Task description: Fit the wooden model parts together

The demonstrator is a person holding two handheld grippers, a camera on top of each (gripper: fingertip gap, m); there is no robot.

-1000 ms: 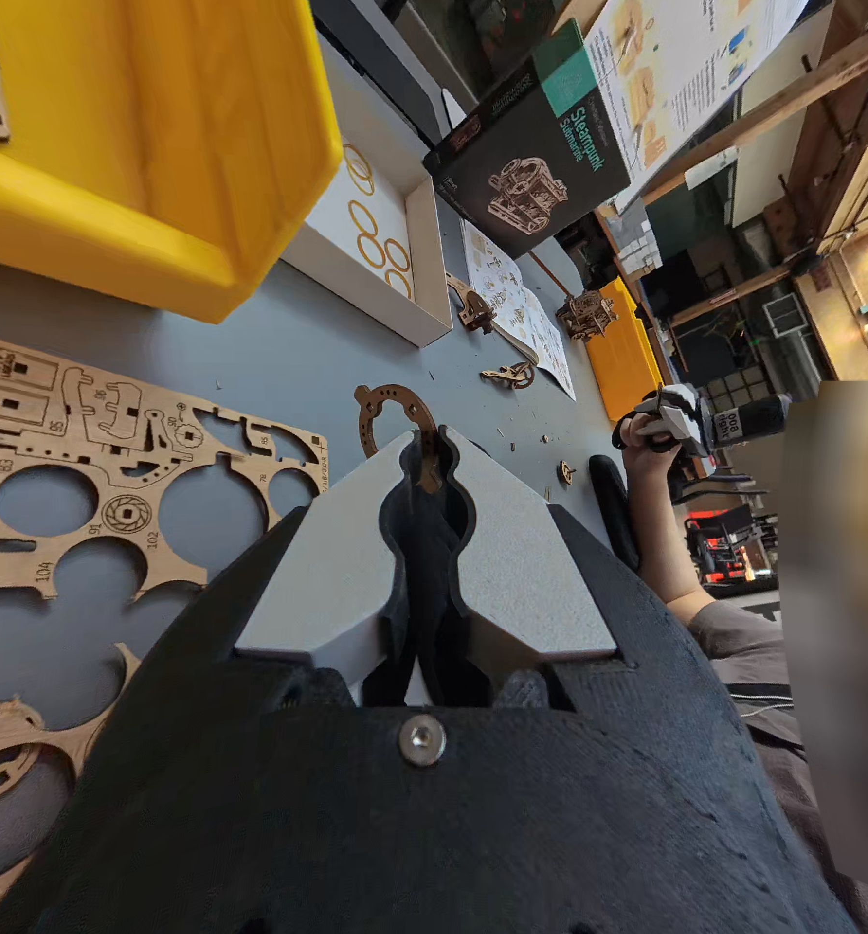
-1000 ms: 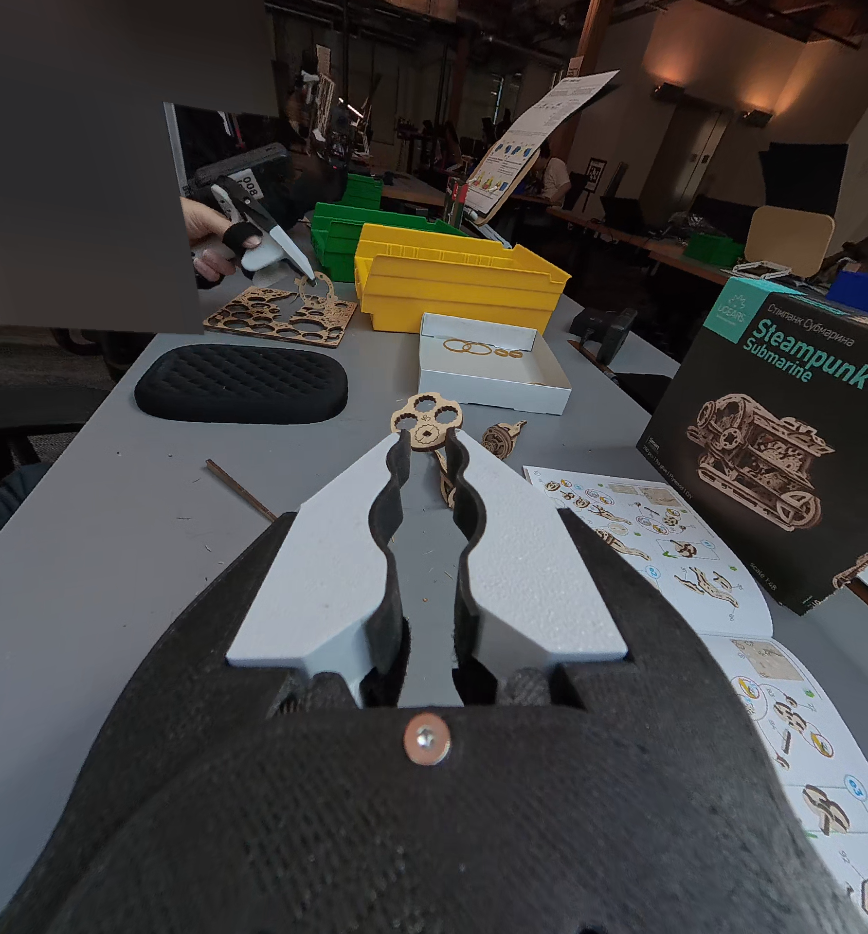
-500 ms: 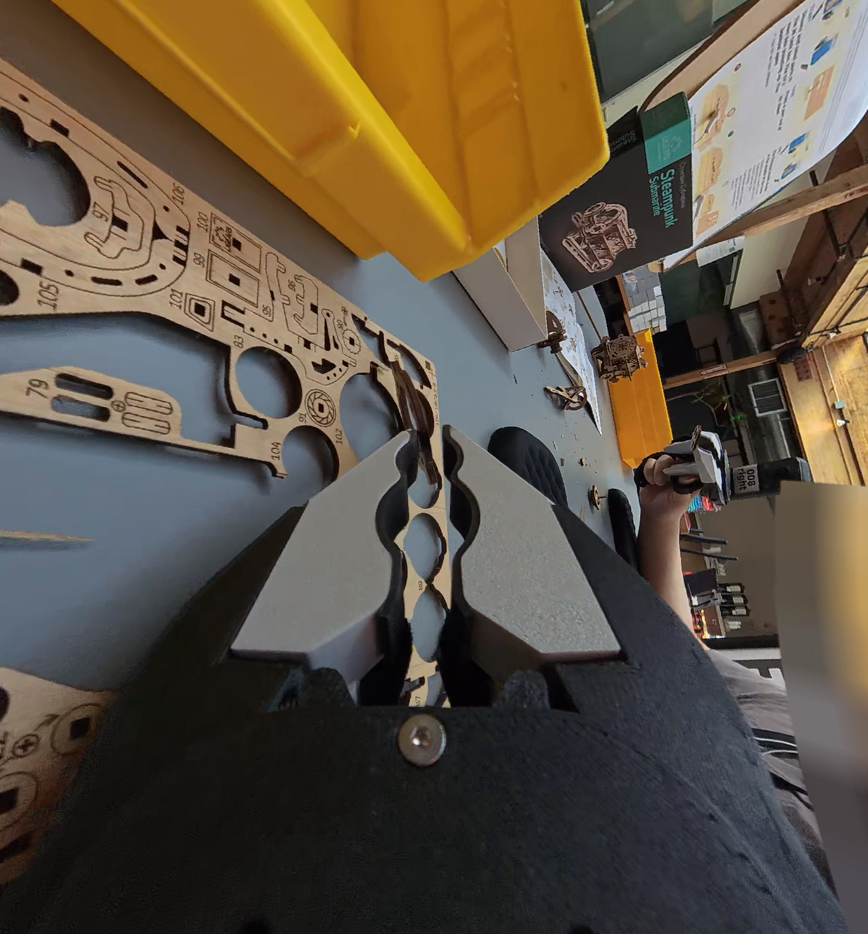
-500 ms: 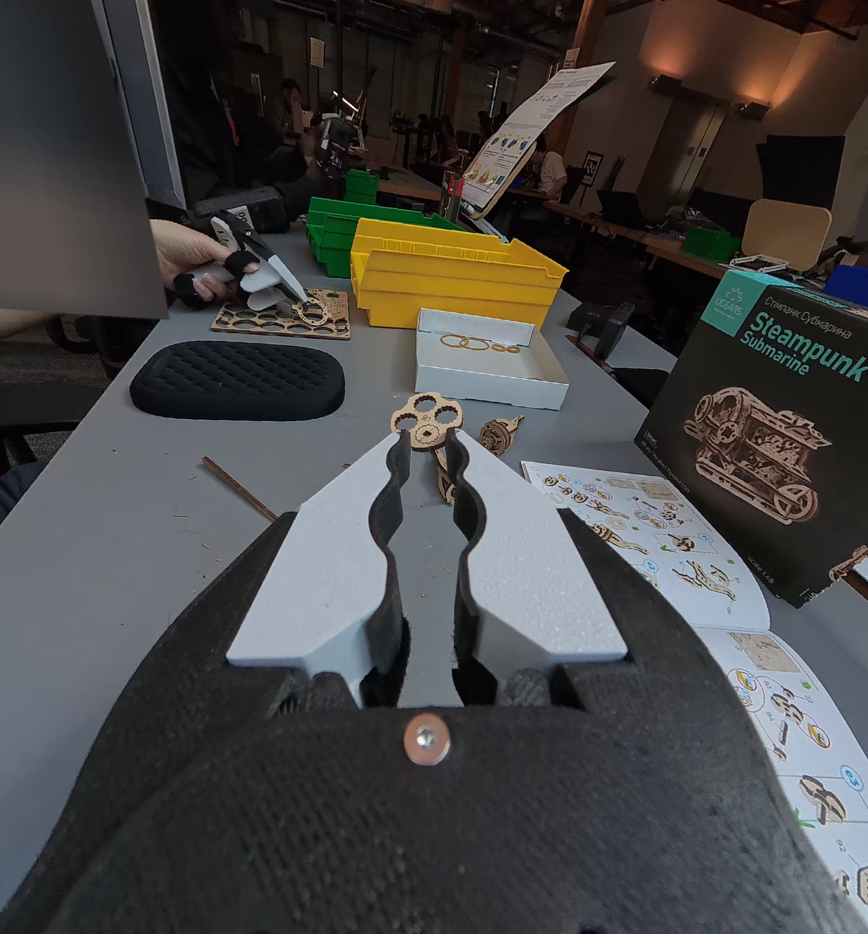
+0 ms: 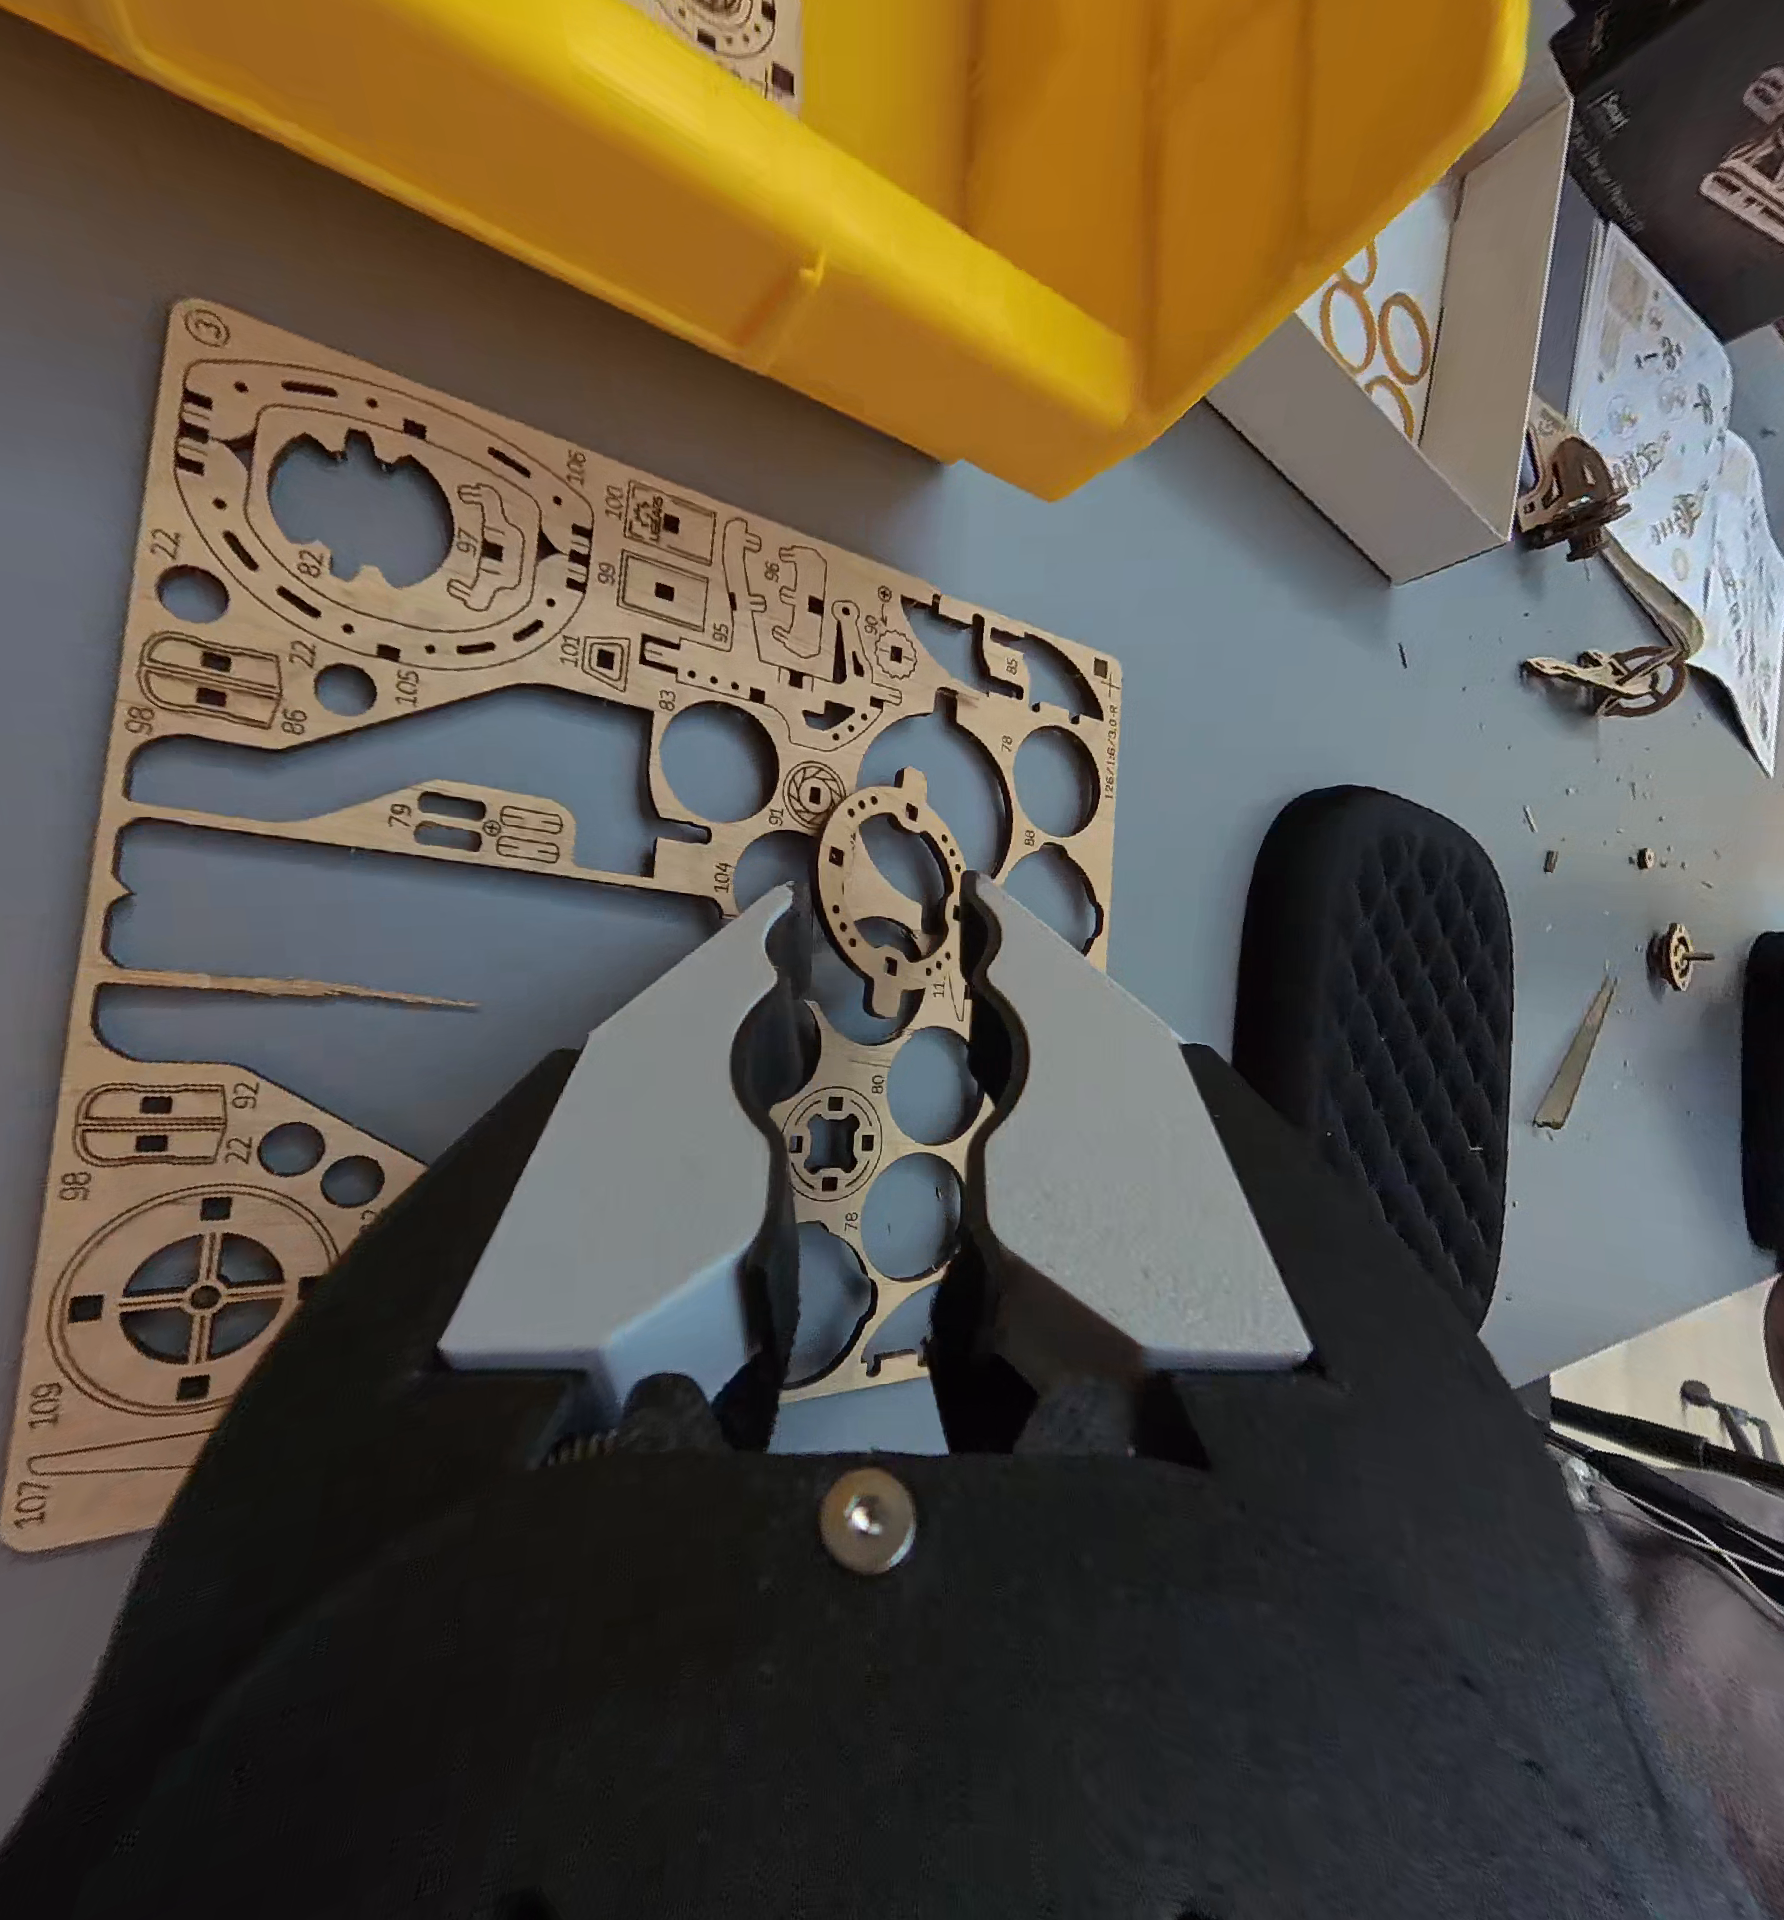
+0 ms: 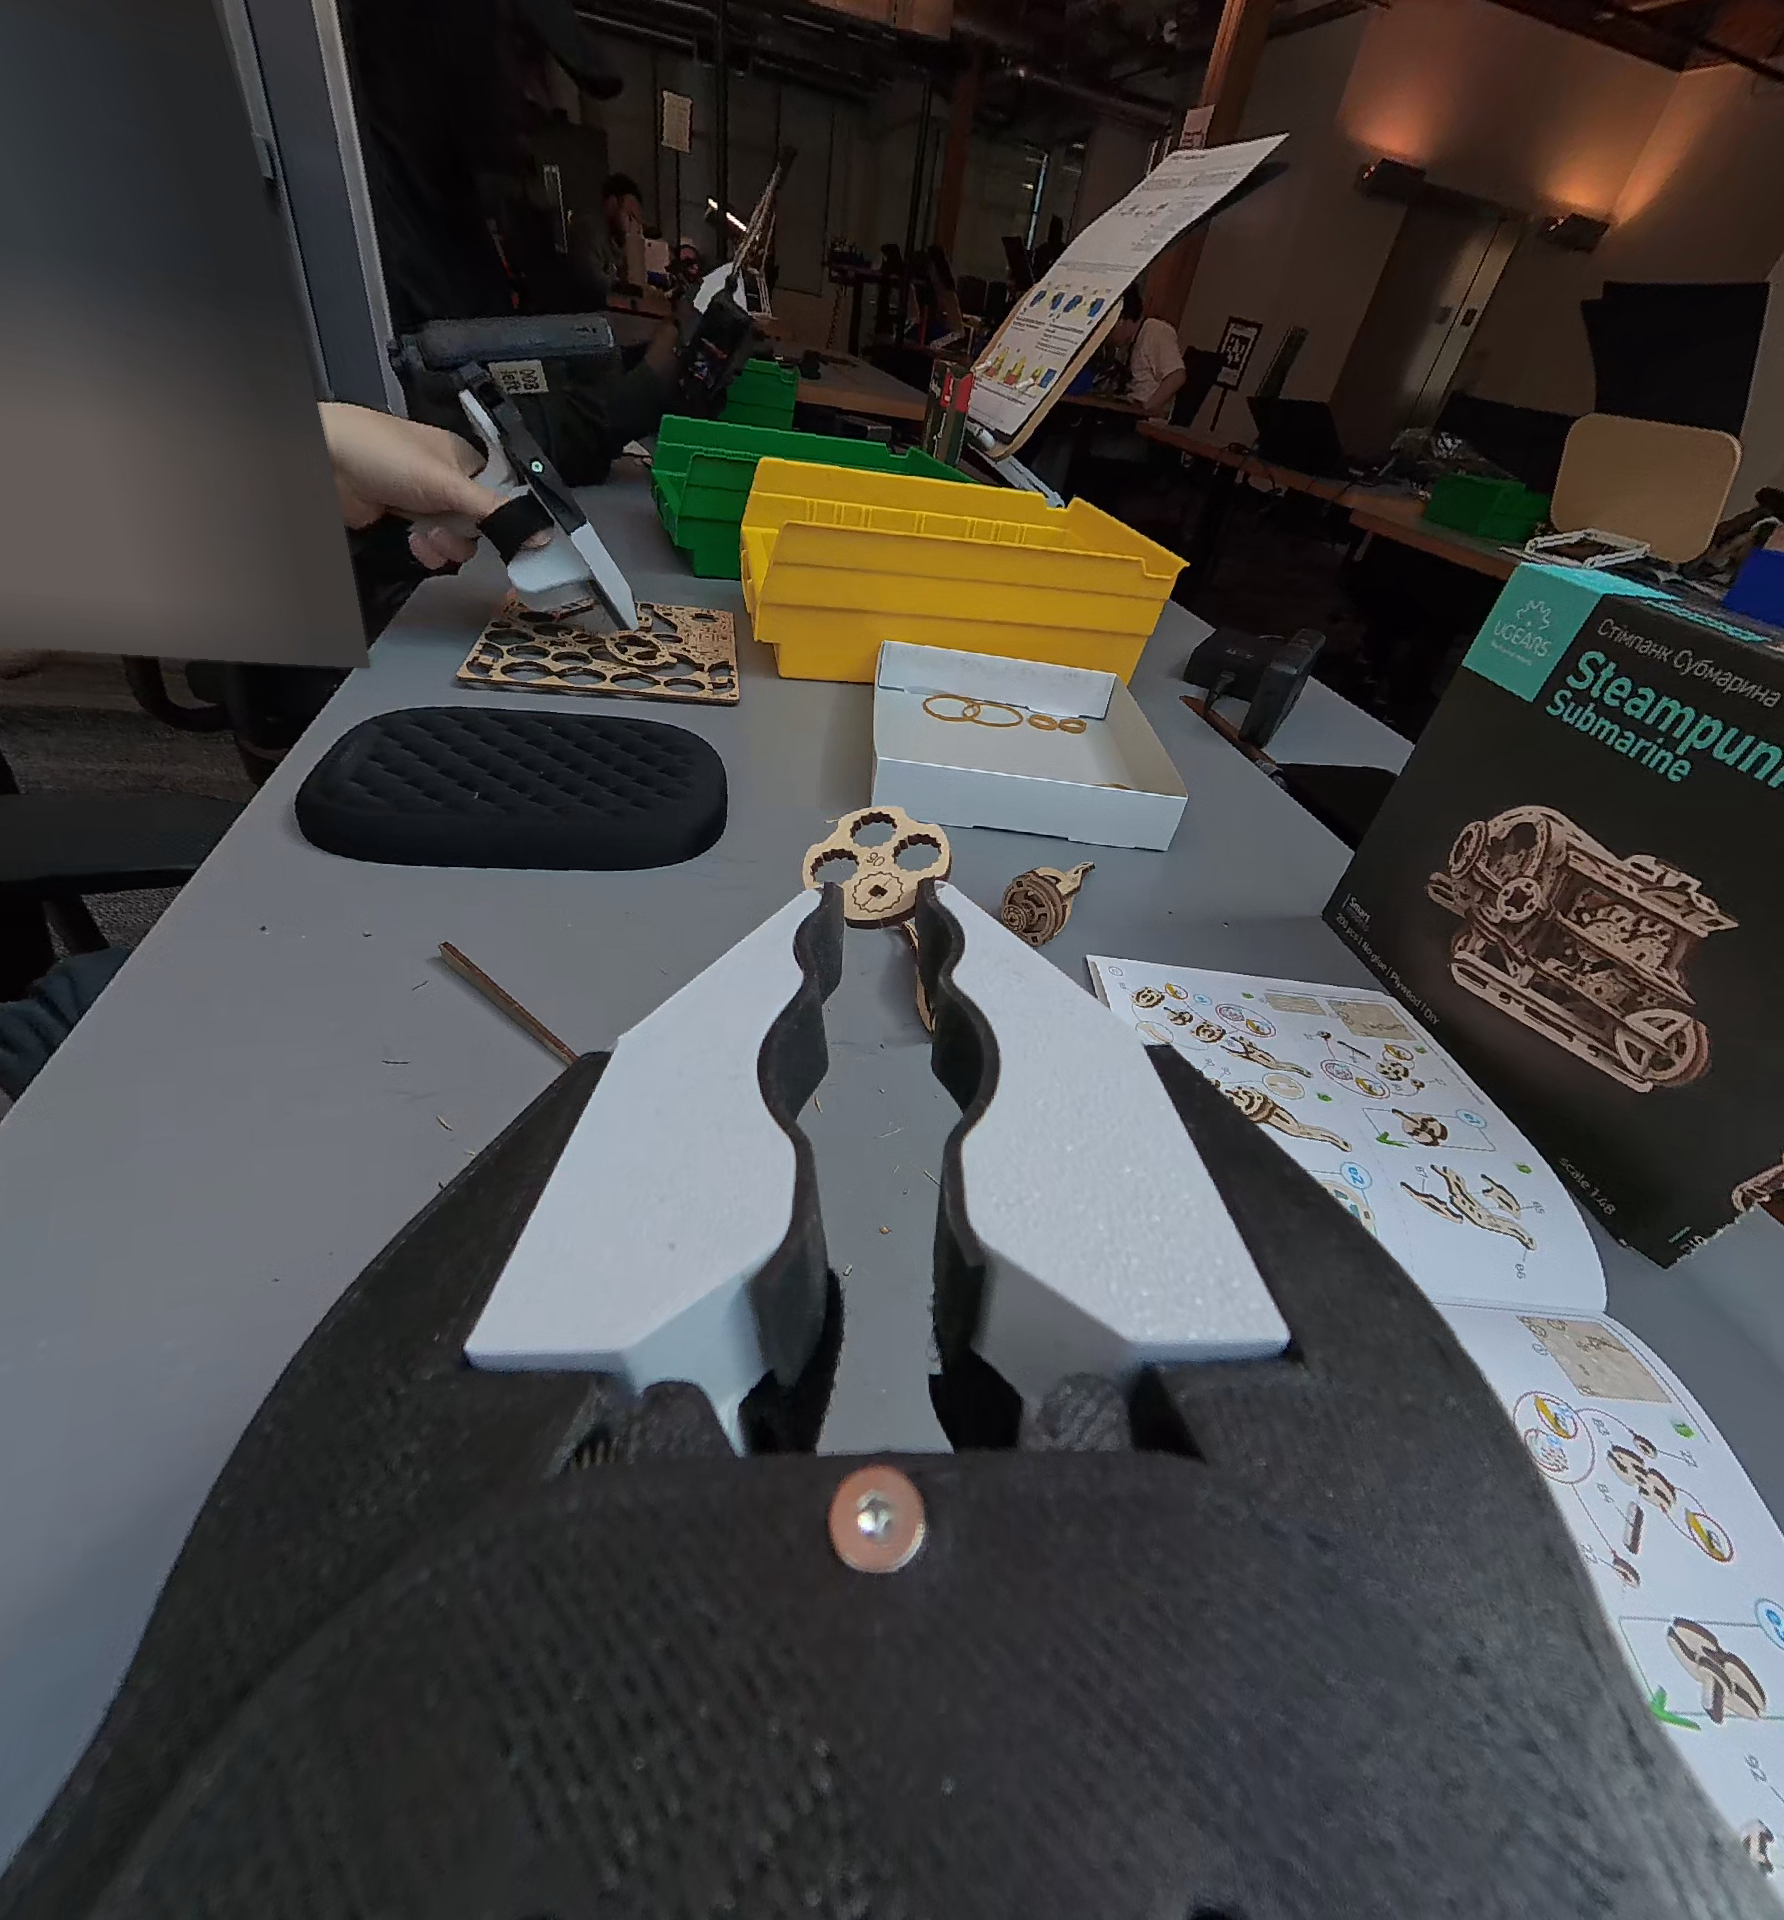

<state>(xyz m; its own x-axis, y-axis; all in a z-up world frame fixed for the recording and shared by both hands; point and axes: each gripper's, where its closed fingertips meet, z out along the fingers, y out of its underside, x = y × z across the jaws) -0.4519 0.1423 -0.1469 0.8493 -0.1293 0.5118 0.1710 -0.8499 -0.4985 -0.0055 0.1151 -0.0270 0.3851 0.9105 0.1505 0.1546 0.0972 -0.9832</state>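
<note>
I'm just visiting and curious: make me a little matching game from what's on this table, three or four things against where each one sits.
Things:
1. ring-shaped wooden part
2. rubber bands
3. four-hole wooden piece
4. black padded rest

Places:
A. inside the white tray
B. at the right gripper's fingertips
C. lying on the wooden sheet, between the left gripper's fingers
D. alone on the grey table, beside the sheet

Pairs: 1-C, 2-A, 3-B, 4-D

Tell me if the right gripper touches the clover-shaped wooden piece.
Cannot tell. In the right wrist view, the right gripper is open with the clover-shaped wooden piece at its tips; no gap or contact shows plainly.
</note>
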